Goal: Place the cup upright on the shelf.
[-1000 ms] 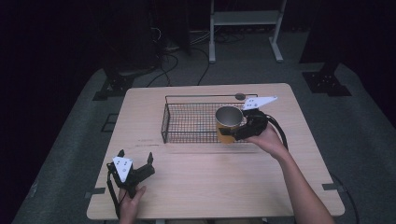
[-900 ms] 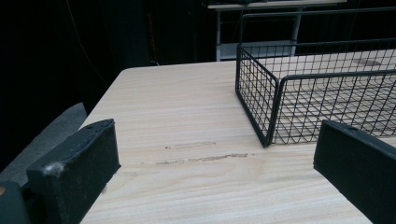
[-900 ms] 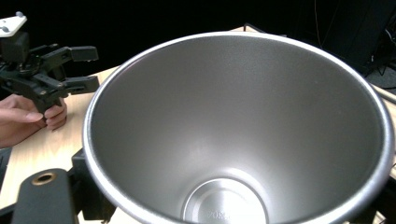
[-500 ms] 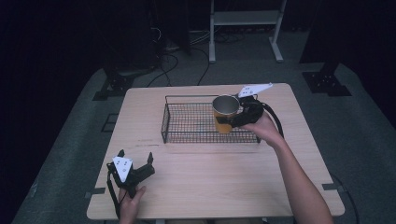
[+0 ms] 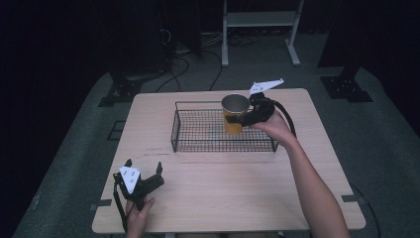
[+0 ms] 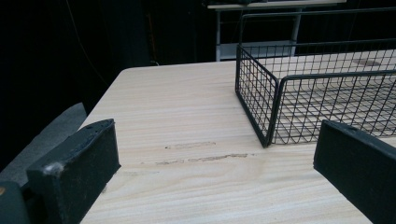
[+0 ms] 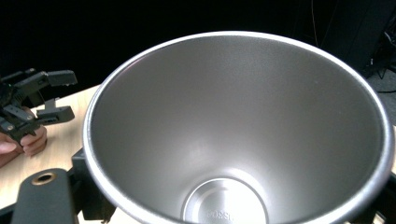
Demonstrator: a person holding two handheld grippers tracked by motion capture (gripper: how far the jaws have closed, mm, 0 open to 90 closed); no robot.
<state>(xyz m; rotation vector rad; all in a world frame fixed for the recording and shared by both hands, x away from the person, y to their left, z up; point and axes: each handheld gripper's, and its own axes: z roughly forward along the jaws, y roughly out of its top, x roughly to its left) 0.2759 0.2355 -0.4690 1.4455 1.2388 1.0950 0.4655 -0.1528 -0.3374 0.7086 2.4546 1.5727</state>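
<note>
A yellow cup (image 5: 232, 123) with a bare steel inside hangs upright above the right part of a black wire basket (image 5: 198, 133), off the mesh floor. My right gripper (image 5: 242, 119) is shut on the cup from its right side. In the right gripper view the cup's steel interior (image 7: 233, 140) sits close in front of the camera. My left gripper (image 5: 143, 166) rests open near the table's front left corner, held by a hand. In the left gripper view its jaws stand wide apart around bare wood (image 6: 215, 172), and the basket's near corner (image 6: 261, 107) lies ahead to the right.
The light wooden table (image 5: 223, 188) has bare wood in front of the basket. A white metal stand (image 5: 260, 20) and cables lie on the dark floor behind the table. The person's right forearm (image 5: 312, 188) crosses the table's right side.
The right gripper has lifted the cup and carried it away from the person and to the left, from the basket's right end to above its inside. The left gripper has stayed still.
</note>
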